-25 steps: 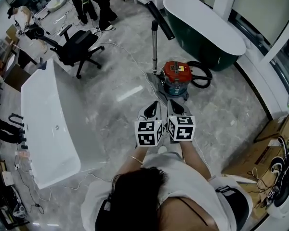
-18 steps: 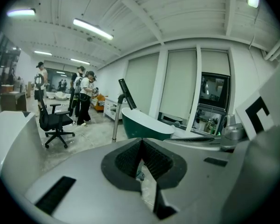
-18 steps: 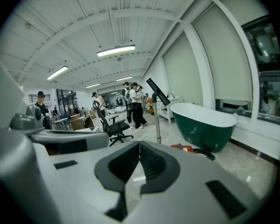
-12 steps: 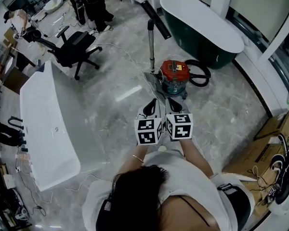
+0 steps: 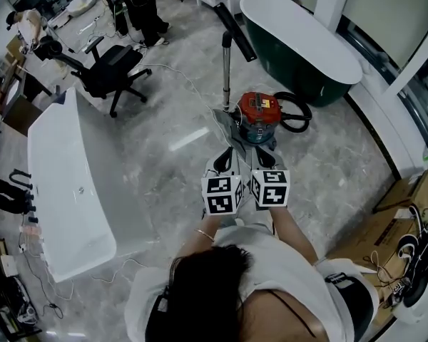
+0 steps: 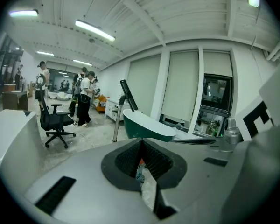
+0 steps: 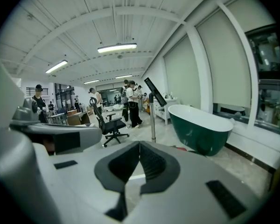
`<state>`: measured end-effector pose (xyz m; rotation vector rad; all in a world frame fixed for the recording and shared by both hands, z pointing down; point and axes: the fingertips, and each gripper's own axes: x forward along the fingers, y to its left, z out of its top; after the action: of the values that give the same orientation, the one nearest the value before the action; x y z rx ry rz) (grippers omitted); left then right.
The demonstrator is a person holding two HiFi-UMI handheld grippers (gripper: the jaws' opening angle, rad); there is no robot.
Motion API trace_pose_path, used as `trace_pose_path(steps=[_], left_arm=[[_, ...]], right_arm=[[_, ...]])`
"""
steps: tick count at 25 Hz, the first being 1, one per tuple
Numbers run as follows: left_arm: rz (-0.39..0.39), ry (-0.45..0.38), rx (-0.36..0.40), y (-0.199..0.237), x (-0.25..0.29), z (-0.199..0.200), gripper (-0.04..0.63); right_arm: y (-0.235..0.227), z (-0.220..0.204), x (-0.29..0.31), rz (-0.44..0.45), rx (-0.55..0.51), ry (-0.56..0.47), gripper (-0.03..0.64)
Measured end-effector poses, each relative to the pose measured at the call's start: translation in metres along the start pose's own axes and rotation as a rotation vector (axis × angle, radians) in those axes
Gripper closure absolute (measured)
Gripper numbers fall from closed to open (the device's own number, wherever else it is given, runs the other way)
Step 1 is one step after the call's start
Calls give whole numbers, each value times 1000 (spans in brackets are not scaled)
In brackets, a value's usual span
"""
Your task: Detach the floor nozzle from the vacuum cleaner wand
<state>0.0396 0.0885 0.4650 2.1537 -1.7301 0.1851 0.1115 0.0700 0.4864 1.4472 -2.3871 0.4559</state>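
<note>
We held the left gripper point(image 5: 225, 162) and right gripper point(image 5: 261, 159) side by side, fingers together and empty — aimed up-frame at the wand point(image 5: 227, 70), its floor nozzle point(image 5: 240, 30) unreached.

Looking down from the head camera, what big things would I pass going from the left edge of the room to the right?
white bathtub → vacuum wand → dark green bathtub → cardboard box

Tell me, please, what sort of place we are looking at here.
Probably a bathroom-fittings showroom doubling as a workspace: a dark green freestanding bathtub with a white inside, a long white bathtub on the grey marble-look floor, and a black swivel office chair.
</note>
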Motion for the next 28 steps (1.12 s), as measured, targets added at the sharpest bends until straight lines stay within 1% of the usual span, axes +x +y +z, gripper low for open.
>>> trace_pose_path(steps=[6, 12, 19, 28], left_arm=[[11, 10, -4, 8, 5, -2, 591], [10, 15, -15, 19, 11, -3, 591], [5, 28, 1, 34, 22, 0, 591], [-7, 76, 6, 46, 50, -1, 591]], right_arm=[[2, 2, 7, 0, -22, 7, 601], [4, 0, 14, -13, -17, 22, 601], [10, 1, 31, -20, -15, 38, 601], [10, 12, 61, -33, -14, 42, 601]])
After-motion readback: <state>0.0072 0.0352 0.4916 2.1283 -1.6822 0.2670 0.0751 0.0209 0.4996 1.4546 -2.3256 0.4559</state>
